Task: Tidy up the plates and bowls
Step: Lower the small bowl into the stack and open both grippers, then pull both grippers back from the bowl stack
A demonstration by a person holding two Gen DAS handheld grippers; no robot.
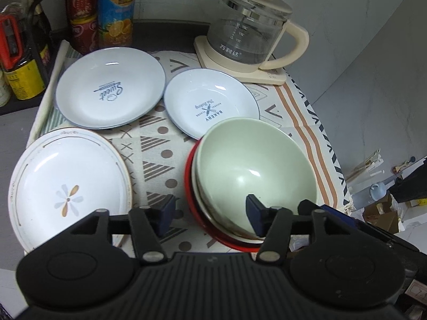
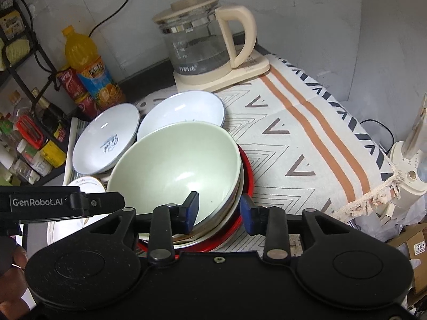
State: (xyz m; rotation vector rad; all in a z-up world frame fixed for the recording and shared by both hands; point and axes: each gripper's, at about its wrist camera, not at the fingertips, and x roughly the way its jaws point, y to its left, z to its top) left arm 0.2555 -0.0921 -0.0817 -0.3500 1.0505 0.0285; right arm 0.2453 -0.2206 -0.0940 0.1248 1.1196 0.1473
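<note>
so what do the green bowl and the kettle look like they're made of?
Green bowl: likely glazed ceramic, though melamine is possible; glossy, with a sharp light highlight inside. Kettle: clear glass jug, see-through with printed level marks; cream handle, lid and base look like matte plastic; a shiny metal band sits under the lid.

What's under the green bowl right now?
The green bowl sits on a stack: a pale dish rim shows directly beneath it, and a red plate at the bottom. How many pieces lie between is hidden by the bowl.

bowls nested right of plates, kettle behind
</note>
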